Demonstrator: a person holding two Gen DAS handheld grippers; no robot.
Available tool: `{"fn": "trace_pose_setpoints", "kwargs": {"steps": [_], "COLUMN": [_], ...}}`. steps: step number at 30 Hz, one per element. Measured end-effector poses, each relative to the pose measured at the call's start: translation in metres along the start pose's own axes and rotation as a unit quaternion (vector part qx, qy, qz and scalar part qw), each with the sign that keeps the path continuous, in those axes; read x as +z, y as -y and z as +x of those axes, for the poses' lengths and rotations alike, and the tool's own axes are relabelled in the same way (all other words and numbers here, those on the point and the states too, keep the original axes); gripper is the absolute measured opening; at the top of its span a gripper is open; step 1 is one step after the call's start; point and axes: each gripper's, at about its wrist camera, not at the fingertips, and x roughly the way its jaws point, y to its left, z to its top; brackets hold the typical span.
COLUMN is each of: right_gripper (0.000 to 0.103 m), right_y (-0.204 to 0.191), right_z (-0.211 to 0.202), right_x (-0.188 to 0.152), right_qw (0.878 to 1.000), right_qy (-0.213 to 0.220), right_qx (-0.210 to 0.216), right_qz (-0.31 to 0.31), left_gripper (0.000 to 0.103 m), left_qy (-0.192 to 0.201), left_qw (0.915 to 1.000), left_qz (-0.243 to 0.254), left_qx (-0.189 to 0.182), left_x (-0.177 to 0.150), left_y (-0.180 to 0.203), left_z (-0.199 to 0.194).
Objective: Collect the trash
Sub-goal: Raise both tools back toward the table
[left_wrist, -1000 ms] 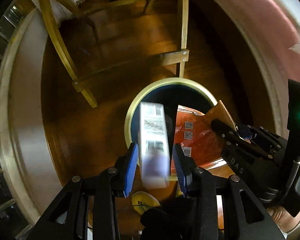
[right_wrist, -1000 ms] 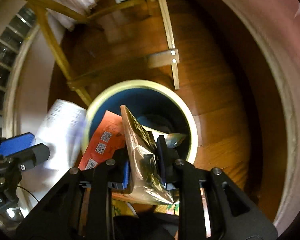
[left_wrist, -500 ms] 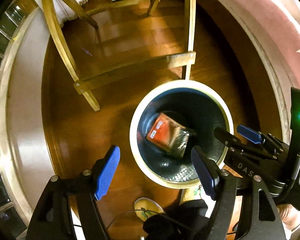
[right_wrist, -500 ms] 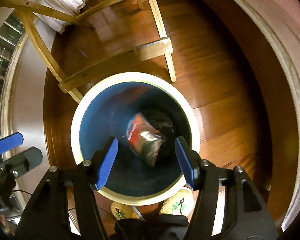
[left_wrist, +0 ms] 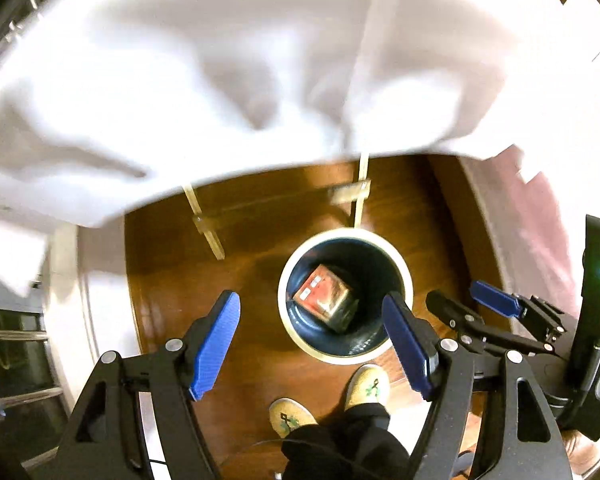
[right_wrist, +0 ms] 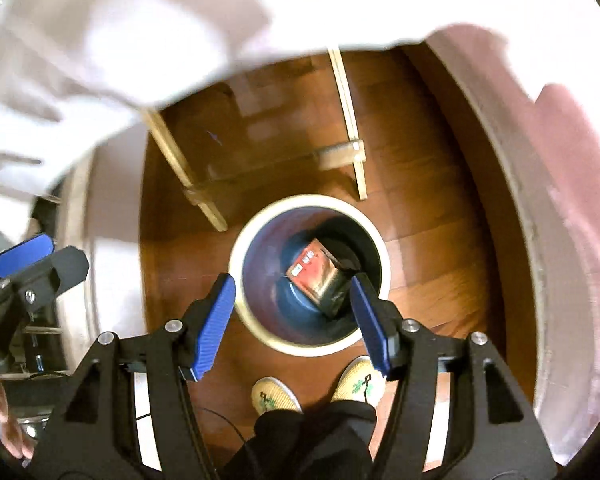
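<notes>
Inside one bin [left_wrist: 405, 276]: two wrappers [left_wrist: 324, 300].

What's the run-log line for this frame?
left hand-held gripper: open, empty | right hand-held gripper: open, empty | red packet: inside bin | both above bin | white cloth: overhead

Warm dim light, blurry overexposed cloth [left_wrist: 236, 80], prob. fisheye warp

A white draped tablecloth [left_wrist: 228, 80] overhangs the glossy brown wooden floor [right_wrist: 432, 240]. Pale wooden frame legs [right_wrist: 350, 120] stand beneath it. Two cream embroidered slippers [right_wrist: 274, 396] rest on the floor.
</notes>
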Motion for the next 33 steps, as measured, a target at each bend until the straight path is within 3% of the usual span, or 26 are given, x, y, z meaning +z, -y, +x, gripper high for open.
{"fn": "trace_pose_setpoints", "kwargs": {"steps": [10,14,19,27,33], "right_gripper": [0.057,0.057,0.057,0.057,0.057], "right_y": [-0.061,-0.081,-0.101,-0.120,-0.114], "right_z": [-0.171,-0.222,-0.284,-0.346,-0.348], "right_x": [0.024,0.035,0.050,0.081,0.118], "right_qw": [0.997,0.994,0.988,0.979,0.977], "right_qy": [0.066,0.099,0.145,0.189,0.190], "right_qx": [0.004,0.007,0.007,0.003,0.004], "right_qz": [-0.032,-0.039,-0.049,-0.075,-0.092], "left_gripper": [0.075,0.075,0.075,0.075,0.074], "left_qy": [0.071,0.099,0.122,0.128,0.140], "left_qw": [0.9973,0.9951,0.9923,0.9914,0.9895], "left_qz": [0.002,0.005,0.007,0.010,0.034], "left_qx": [-0.019,-0.005,-0.017,-0.027,0.002], "left_x": [0.024,0.034,0.045,0.075,0.099], "left_y": [-0.012,-0.015,-0.022,-0.015,0.005], "left_z": [-0.181,-0.231,-0.282,-0.307,-0.304]}}
